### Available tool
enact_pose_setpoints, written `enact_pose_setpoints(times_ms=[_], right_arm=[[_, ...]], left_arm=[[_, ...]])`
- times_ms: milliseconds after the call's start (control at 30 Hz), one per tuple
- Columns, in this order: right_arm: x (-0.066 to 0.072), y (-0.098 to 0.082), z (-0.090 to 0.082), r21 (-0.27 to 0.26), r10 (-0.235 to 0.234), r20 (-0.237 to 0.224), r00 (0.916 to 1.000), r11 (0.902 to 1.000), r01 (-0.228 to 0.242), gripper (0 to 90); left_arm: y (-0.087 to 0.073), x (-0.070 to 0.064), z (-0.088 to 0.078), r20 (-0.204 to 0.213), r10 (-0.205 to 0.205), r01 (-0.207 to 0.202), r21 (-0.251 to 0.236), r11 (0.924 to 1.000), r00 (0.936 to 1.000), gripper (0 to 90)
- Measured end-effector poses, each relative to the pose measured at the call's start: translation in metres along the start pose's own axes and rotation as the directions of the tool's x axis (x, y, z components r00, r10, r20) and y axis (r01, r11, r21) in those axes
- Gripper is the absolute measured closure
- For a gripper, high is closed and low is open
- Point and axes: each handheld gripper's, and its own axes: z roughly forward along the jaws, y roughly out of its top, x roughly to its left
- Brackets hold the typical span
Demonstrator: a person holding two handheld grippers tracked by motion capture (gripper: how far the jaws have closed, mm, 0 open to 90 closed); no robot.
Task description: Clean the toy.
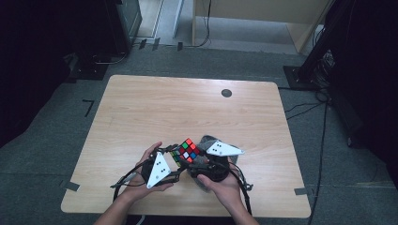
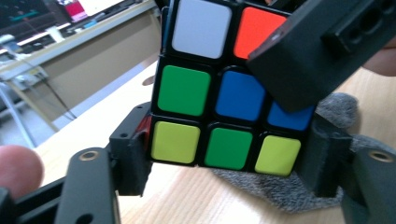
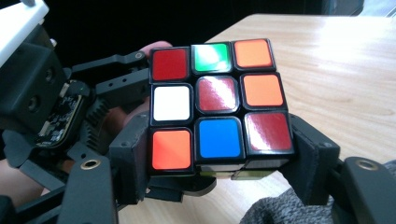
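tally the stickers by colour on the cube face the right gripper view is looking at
On the cube, the face toward the right gripper view:
red: 4
orange: 2
orange-red: 1
white: 1
green: 1
blue: 1
total: 10? No, 9 squares: red counts 3 dark plus the top-left one, so red: 4, orange: 2, orange-red: 1 leaves white, green, blue at 1 each minus none.

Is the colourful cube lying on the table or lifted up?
Lifted up. The cube sits above the table, pinched between the left gripper and right gripper.
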Motion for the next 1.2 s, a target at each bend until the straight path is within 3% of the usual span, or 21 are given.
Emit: enact_pose_setpoints(times_ms=[267,533,767,867,967,1100,1167,1200], right_arm=[[-0.001,0.001,-0.005,-0.049,0.001,0.011,0.9999,0.9988,0.0,31.2],[-0.001,0.0,-0.003,-0.017,0.015,0.006,0.9999,0.9997,-0.015,34.2],[0.001,-0.001,-0.001,0.004,0.013,0.036,0.9993,0.9999,-0.013,34.4],[0.004,-0.003,0.001,0.006,0.001,0.039,0.9992,1.0,-0.001,34.3],[0.005,-0.001,-0.002,-0.026,-0.011,0.021,0.9997,0.9996,0.012,33.2],[0.002,0.005,-0.01,-0.076,-0.012,-0.006,0.9999,0.9971,0.011,25.5],[0.0,0.008,-0.014,-0.086,-0.005,0.007,1.0,0.9963,0.006,25.2],[-0.003,0.009,-0.016,-0.087,-0.008,0.035,0.9994,0.9961,0.011,25.3]], left_arm=[[-0.002,0.002,0.001,0.023,-0.023,0.023,0.002,0.9997,0.9995,32.8],[-0.003,-0.001,0.002,0.017,-0.027,0.027,-0.006,0.9996,0.9995,32.3],[-0.003,-0.003,0.005,0.017,-0.03,0.03,0.002,0.9996,0.9994,29.4],[-0.004,-0.004,0.003,0.012,-0.01,0.01,-0.008,0.9999,0.9999,32.4],[-0.002,0.0,0.0,0.028,-0.04,0.041,-0.032,0.9987,0.9988,33.2],[-0.008,0.01,0.0,-0.007,-0.074,0.074,-0.005,0.9972,0.9972,33.4],[-0.012,0.018,0.001,-0.019,-0.117,0.117,0.016,0.9929,0.9929,33.4],[-0.014,0.021,0.0,-0.035,-0.135,0.135,0.022,0.9906,0.9903,33.4]])
